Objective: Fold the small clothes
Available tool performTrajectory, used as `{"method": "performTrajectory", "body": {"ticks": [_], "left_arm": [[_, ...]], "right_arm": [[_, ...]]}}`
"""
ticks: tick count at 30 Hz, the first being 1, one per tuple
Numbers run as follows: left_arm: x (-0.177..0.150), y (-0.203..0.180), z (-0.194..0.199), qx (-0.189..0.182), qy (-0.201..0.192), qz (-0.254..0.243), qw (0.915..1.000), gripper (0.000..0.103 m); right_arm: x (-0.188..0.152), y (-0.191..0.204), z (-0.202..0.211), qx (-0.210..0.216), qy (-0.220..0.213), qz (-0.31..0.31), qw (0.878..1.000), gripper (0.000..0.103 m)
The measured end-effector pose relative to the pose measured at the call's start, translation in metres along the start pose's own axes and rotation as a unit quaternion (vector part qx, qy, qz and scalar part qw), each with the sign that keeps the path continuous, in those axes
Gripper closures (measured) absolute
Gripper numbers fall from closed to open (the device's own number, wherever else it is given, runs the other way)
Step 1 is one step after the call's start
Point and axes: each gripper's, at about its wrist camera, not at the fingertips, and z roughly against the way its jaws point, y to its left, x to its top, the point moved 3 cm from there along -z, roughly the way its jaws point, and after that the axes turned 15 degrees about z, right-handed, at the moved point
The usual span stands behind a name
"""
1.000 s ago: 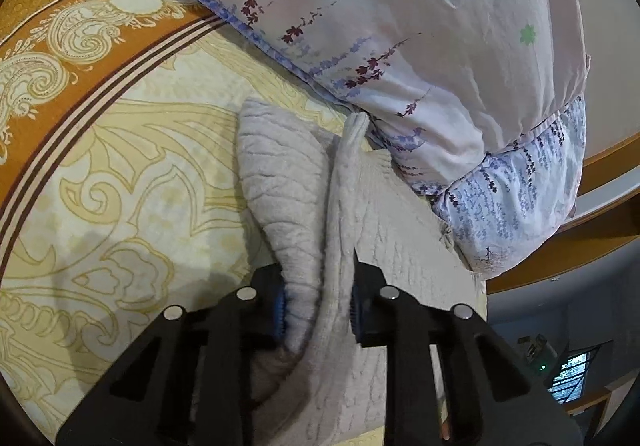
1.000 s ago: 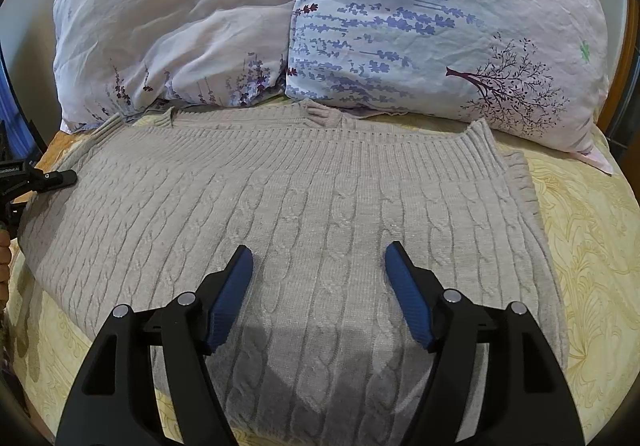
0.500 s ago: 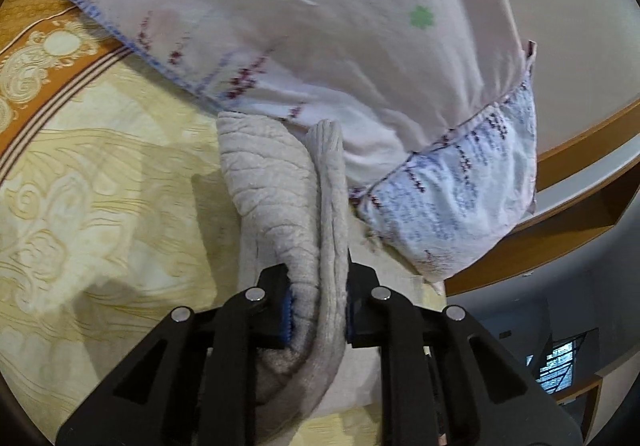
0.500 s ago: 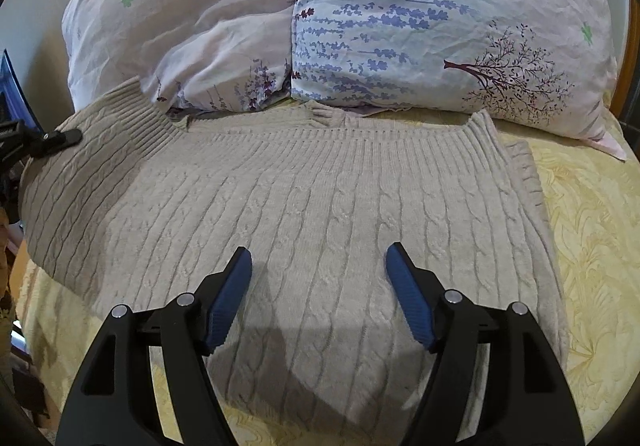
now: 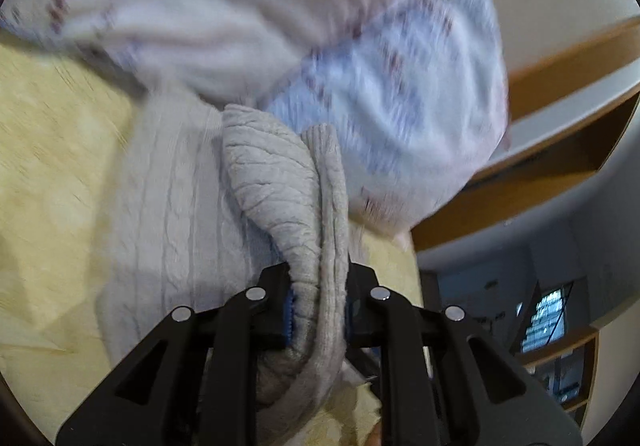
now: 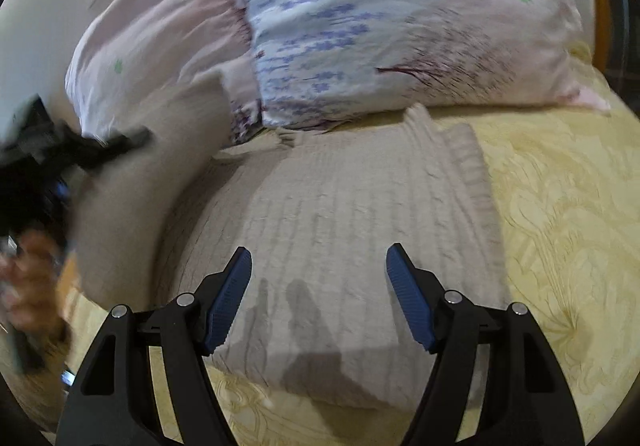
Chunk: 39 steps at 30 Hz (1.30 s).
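1. Left wrist view: the left gripper (image 5: 318,310) has its jaws clamped on a bunched fold of the beige cable-knit sweater (image 5: 280,182). The gripped part rises between the black fingers as a thick hump with a ribbed edge along its right side. The rest of the knit spreads to the left over the yellow patterned bedspread (image 5: 48,174). Behind it, two pillows lie blurred — a pale pink pillow (image 5: 192,6) on the left and a blue floral pillow (image 5: 400,86) on the right. A wooden headboard (image 5: 560,134) runs along the right side of the view.

2. Right wrist view: the right gripper (image 6: 318,296) hangs above the sweater (image 6: 360,230) with its jaws spread wide, the blue pads (image 6: 230,298) holding nothing. The sweater lies on the bedspread (image 6: 560,226), its right part flat and its ribbed hem toward the pillows. Its left part is lifted off the bed into a raised flap, pulled up by the left gripper (image 6: 108,144), which shows as a dark blur at the left edge, with the person's left hand (image 6: 28,278) below it. The pink pillow (image 6: 160,34) and the blue floral pillow (image 6: 380,14) stand just behind the sweater — the knit's far edge touches them.
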Motion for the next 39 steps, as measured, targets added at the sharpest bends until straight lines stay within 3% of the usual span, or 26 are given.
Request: {"method": "performTrajectory", "body": {"ticks": [4,6,9,11,15,18,21,24,27,30,33,35,39], "left_arm": [[-0.022,0.007,-0.049,0.025,0.051,0.004,0.9984,0.083],[-0.024,0.0,-0.049,0.011,0.055,-0.006,0.9984,0.069],[-0.025,-0.008,-0.034,-0.039,0.078,-0.008,0.9961,0.048],[-0.022,-0.011,-0.013,-0.037,0.065,-0.033,0.9967,0.04],[-0.006,0.001,0.026,0.03,-0.015,-0.068,0.9971,0.034],[0.007,0.021,0.043,0.096,-0.061,-0.084,0.99,0.033],[0.011,0.039,0.041,0.139,-0.068,-0.078,0.9849,0.033],[0.01,0.053,0.037,0.148,-0.052,-0.067,0.9853,0.032],[0.007,0.061,0.028,0.153,-0.038,-0.064,0.9854,0.028],[0.004,0.061,0.025,0.147,-0.036,-0.063,0.9865,0.027],[0.003,0.06,0.023,0.143,-0.036,-0.065,0.9869,0.024],[0.002,0.057,0.02,0.143,-0.037,-0.065,0.9869,0.023],[-0.001,0.052,0.019,0.132,-0.032,-0.072,0.9881,0.02]], "right_arm": [[-0.005,-0.017,0.008,-0.012,-0.003,-0.009,1.0,0.031],[-0.004,-0.022,0.012,-0.002,-0.006,-0.017,1.0,0.031],[-0.001,-0.028,0.019,0.03,-0.015,-0.04,0.999,0.031],[0.002,-0.03,0.022,0.071,-0.023,-0.061,0.995,0.031],[0.012,-0.032,0.012,0.153,-0.016,-0.102,0.983,0.032],[0.017,-0.032,-0.004,0.182,0.01,-0.127,0.975,0.036],[0.022,-0.028,-0.024,0.205,0.036,-0.141,0.968,0.04],[0.023,-0.023,-0.047,0.221,0.068,-0.16,0.96,0.044],[0.023,-0.017,-0.055,0.222,0.072,-0.158,0.96,0.047],[0.026,-0.015,-0.061,0.216,0.065,-0.159,0.961,0.056],[0.028,-0.015,-0.073,0.206,0.06,-0.158,0.964,0.08],[0.029,-0.015,-0.074,0.201,0.048,-0.152,0.966,0.085],[0.045,-0.007,-0.051,0.157,0.009,-0.087,0.984,0.087]]}}
